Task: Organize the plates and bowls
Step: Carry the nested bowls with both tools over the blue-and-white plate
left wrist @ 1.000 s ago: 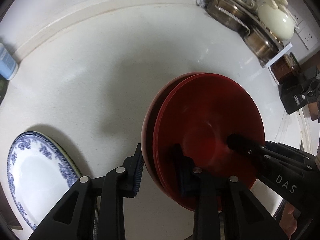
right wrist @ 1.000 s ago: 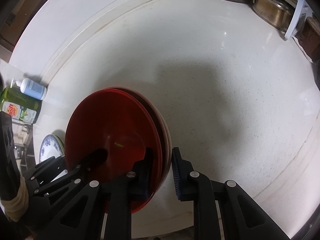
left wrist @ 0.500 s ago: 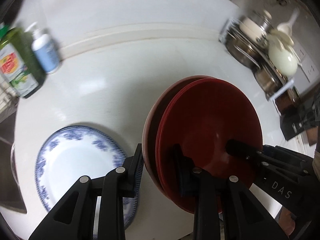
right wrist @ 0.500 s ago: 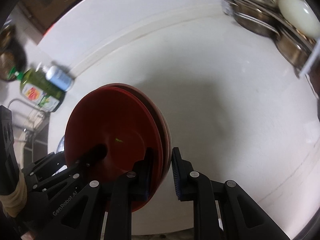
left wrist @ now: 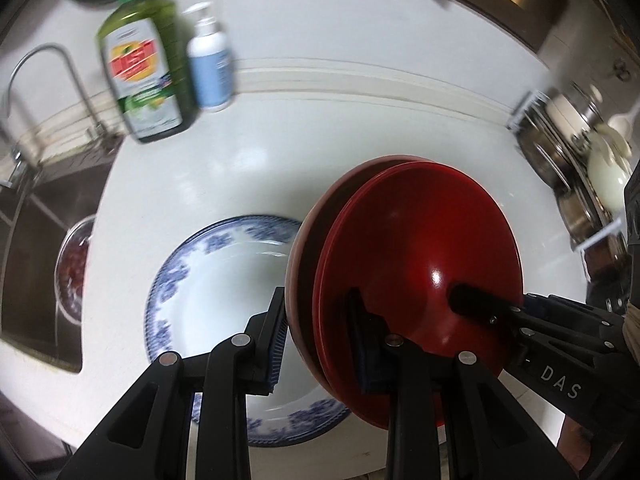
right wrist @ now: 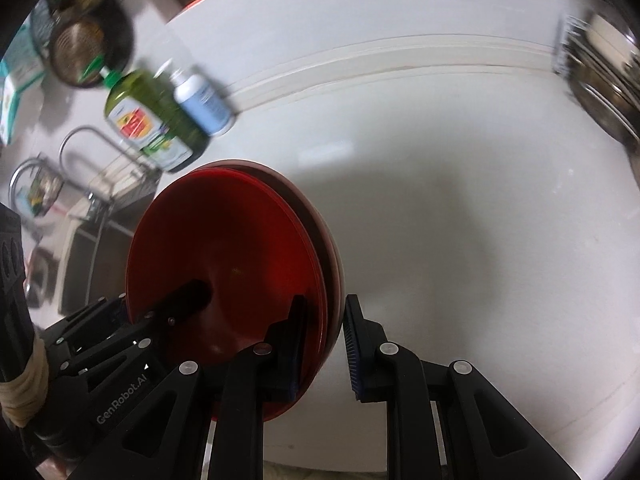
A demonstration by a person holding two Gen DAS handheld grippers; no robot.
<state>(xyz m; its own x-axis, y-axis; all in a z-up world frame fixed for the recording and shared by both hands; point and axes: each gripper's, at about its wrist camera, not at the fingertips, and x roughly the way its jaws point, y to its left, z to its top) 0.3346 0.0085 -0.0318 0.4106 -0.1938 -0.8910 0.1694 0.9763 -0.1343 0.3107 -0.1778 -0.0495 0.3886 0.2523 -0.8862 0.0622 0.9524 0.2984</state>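
Left gripper (left wrist: 320, 338) fingers pinching one rim of the red plates (left wrist: 420, 280), right gripper (right wrist: 322, 346) fingers pinching the opposite rim, stack held above the white worktop (left wrist: 280, 160), blue-patterned plate (left wrist: 208, 280) below, soap bottles (left wrist: 144, 68) behind.

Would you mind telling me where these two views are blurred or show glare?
Left wrist view: the green soap bottle and pots smear with motion blur, while the red plates stay sharp, with a small glare spot. Right wrist view: the bottles and the pots at the edges are blurred, and a soft shadow lies on the counter.
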